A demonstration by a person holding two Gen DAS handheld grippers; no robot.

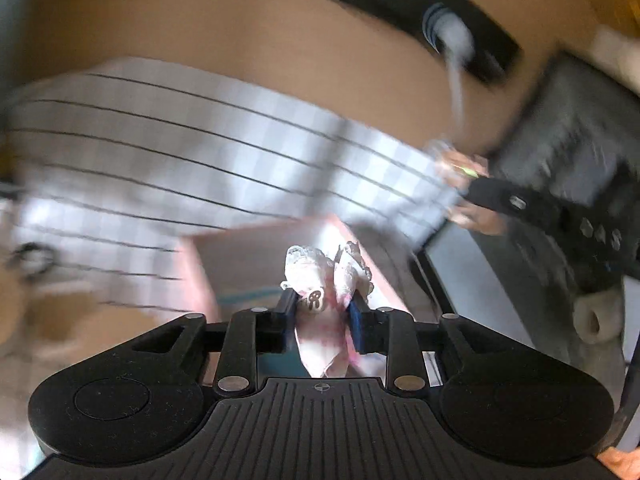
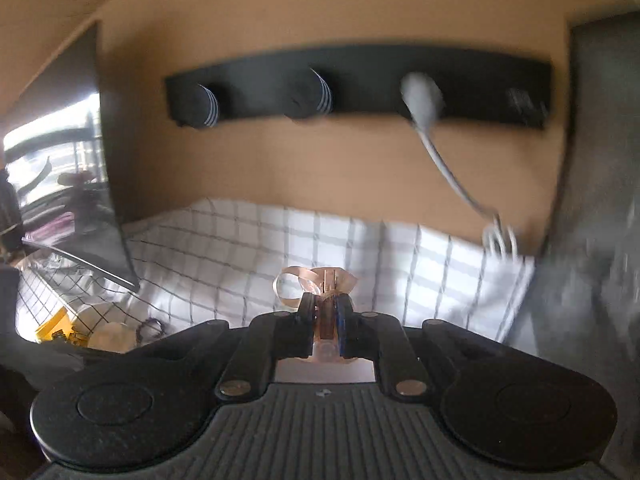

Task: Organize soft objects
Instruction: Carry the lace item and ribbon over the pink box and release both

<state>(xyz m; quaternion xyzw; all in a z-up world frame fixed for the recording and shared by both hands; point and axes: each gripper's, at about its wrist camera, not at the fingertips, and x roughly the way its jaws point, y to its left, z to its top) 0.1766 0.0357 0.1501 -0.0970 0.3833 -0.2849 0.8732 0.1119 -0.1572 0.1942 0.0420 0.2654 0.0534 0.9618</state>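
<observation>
Left tongs (image 1: 322, 312) clenched on pink-and-white lace-trimmed soft cloth item (image 1: 324, 280); we see it pinched between blue pads, raised above pink box (image 1: 256, 252). Right tongs (image 2: 325, 312) clenched on tan ribbon bow with clear plastic piece (image 2: 320, 280), held over white checked cloth (image 2: 240, 256). Black wall hook rail (image 2: 360, 80) on tan wall behind, grey strap (image 2: 440, 160) hanging from one hook. Wire basket (image 2: 80, 280) near cloth's left edge. Both views blurred.

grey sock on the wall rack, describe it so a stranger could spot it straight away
On the tan wall above the white checked cloth runs a long black hook rack. Rolled socks sit along it; the pale grey rolled sock is farthest right. Unlike the two black white-striped socks, it trails a thin grey cord.
</observation>
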